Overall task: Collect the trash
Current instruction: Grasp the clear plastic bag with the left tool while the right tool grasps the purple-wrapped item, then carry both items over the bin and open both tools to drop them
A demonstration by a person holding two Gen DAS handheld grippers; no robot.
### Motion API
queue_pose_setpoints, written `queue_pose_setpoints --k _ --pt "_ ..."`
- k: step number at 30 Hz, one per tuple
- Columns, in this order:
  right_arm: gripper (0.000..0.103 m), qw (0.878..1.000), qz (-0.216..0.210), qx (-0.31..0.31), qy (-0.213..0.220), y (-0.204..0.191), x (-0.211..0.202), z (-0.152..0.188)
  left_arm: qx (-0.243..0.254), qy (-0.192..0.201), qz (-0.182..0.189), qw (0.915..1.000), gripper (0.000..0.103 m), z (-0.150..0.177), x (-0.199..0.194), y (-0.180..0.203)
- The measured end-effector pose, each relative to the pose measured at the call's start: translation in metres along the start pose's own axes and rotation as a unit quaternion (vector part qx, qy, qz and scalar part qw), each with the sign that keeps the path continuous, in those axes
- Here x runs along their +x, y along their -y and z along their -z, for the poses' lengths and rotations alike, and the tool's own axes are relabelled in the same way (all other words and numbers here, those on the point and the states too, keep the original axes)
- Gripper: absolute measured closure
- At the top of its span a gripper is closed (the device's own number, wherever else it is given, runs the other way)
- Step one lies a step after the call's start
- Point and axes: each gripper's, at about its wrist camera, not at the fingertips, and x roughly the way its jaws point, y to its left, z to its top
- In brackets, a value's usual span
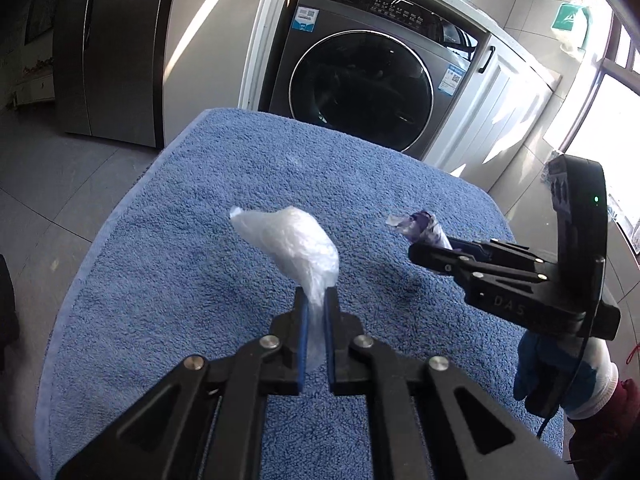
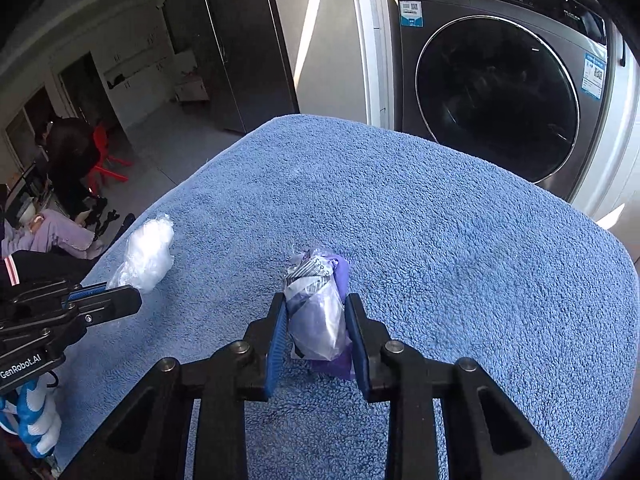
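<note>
My left gripper [image 1: 315, 300] is shut on a crumpled clear plastic bag [image 1: 294, 240] and holds it above the blue towel [image 1: 200, 208]. The bag also shows in the right wrist view [image 2: 146, 254], sticking out of the left gripper [image 2: 128, 290]. My right gripper [image 2: 316, 304] is shut on a crumpled purple and white wrapper [image 2: 318, 304], held just over the towel [image 2: 460, 240]. In the left wrist view the right gripper [image 1: 420, 246] comes in from the right with the wrapper [image 1: 420, 226] at its tip.
The towel covers a raised surface with rounded edges. A grey washing machine [image 1: 368, 72] stands just behind it, with white cabinets [image 1: 492, 112] to the right. A dark fridge [image 1: 116, 52] stands at the back left. Tiled floor [image 1: 52, 184] lies to the left.
</note>
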Motion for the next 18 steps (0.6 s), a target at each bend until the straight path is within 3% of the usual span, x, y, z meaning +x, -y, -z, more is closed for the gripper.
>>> queue_pose_setpoints --k 9,18 --pt "0.076 0.997 0.030 0.062 0.040 0.007 -0.092 0.052 0.034 0.011 0.014 0.9992 0.097 0.024 -0.048 0.033" --pt "0.076 0.982 0.095 0.123 0.105 0.039 -0.199 0.116 0.090 0.038 0.014 0.9951 0.097 0.034 -0.086 0.085"
